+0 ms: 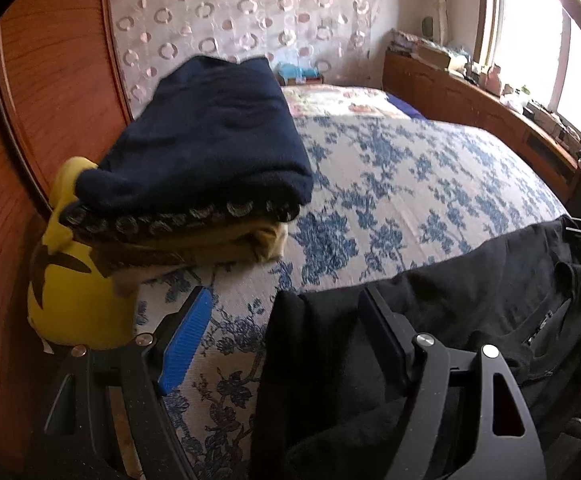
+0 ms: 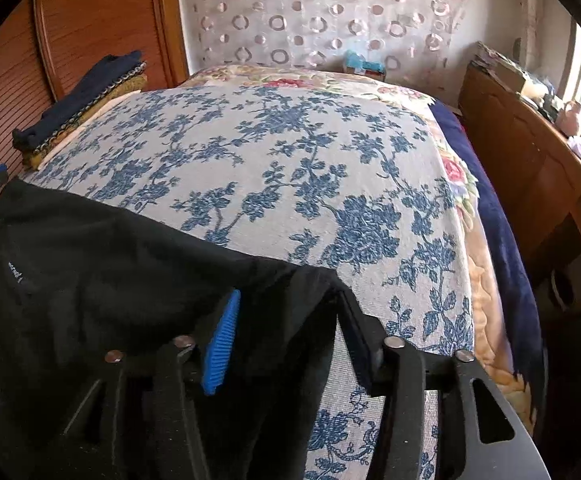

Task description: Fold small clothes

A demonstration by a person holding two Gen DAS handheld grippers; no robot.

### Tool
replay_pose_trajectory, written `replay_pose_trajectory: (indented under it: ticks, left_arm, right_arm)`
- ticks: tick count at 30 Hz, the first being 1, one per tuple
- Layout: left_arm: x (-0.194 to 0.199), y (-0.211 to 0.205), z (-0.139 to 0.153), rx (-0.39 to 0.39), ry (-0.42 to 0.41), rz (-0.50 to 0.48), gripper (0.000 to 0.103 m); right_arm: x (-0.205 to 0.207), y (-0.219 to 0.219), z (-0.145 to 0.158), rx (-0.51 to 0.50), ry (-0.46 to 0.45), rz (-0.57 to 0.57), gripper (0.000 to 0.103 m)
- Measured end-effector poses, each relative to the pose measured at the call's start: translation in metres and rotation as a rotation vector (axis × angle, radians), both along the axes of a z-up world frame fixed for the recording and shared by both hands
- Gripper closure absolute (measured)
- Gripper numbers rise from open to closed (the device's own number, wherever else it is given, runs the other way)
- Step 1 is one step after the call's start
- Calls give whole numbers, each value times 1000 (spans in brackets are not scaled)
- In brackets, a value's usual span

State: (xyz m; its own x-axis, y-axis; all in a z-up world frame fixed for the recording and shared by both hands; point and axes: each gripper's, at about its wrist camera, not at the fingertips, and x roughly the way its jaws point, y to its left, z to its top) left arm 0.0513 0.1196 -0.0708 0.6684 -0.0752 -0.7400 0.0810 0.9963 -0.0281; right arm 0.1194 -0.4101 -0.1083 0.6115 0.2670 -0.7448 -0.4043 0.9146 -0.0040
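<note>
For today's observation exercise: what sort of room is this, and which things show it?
Most likely a home bedroom: a bed under a blue floral cover, a stack of folded clothes, and a cluttered wooden sideboard by the window.

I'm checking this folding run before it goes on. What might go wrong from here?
The black garment hangs over the bed's near edge, so it may slide off. The folded stack sits at the bed's side edge, where a nudge from the left hand-held gripper might topple it.
</note>
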Motion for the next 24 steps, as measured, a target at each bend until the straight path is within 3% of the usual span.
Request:
replay_pose_trajectory:
  ticks: [11, 24]
  left_arm:
    - [6, 1, -21, -44, 81, -19, 36]
    - [2, -5, -20, -63, 77, -52, 55]
  right_arm:
    - [-1, -7, -4, 28, -7, 0, 43]
    - [0, -6, -5, 25, -4, 1, 42]
